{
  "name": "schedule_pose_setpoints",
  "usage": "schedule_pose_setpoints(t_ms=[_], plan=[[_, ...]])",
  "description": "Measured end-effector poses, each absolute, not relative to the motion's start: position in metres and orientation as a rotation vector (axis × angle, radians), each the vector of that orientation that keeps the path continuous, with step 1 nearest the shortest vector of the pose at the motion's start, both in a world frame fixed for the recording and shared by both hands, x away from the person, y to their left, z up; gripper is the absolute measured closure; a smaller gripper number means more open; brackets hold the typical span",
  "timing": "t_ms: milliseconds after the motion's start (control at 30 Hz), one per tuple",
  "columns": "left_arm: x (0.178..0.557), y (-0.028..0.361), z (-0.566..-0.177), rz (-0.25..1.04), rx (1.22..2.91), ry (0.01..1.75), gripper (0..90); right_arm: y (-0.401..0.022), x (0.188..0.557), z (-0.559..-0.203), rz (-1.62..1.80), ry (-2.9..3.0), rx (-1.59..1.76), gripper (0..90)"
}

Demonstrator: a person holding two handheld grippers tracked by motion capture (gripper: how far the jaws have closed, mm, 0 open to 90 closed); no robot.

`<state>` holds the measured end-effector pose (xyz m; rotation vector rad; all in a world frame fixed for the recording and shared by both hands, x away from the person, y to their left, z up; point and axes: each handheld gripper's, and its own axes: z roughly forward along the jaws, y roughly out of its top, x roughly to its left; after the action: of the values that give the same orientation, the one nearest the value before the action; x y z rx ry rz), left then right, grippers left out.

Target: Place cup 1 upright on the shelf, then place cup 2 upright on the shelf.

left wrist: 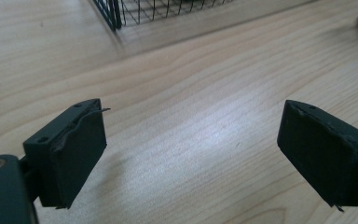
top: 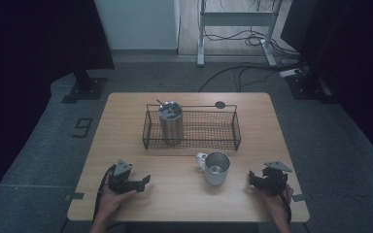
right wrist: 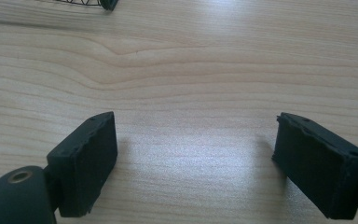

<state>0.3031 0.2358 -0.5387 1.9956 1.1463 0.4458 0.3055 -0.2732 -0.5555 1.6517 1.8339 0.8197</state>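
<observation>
Tools rest low on the near surface (top: 126, 145), jaws apart and empty: left tool (top: 144, 181), right tool (top: 251, 178). Between them stands a steel mug (top: 217, 168), nearer the right one.

Left hand-held gripper (top: 144, 180) & right hand-held gripper (top: 252, 178): both black, chunky, w/ a grey three-cornered plate on top. A black cable hangs from each. Each has two black block jaws w/ small screw holes on the edges. Left one has a frayed pad edge w/ a thin bit sticking out. A round brass-ringed hole sits low by the left jaw of each.
</observation>
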Motion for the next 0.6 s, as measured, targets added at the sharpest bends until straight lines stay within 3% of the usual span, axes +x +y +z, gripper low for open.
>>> schedule_pose_setpoints(t_ms=[600], plan=[[0.304,0.233,-0.542,0.456,1.992,1.151,8.5,-0.279,0.294,-0.541,0.935,1.801,1.625,13.3]])
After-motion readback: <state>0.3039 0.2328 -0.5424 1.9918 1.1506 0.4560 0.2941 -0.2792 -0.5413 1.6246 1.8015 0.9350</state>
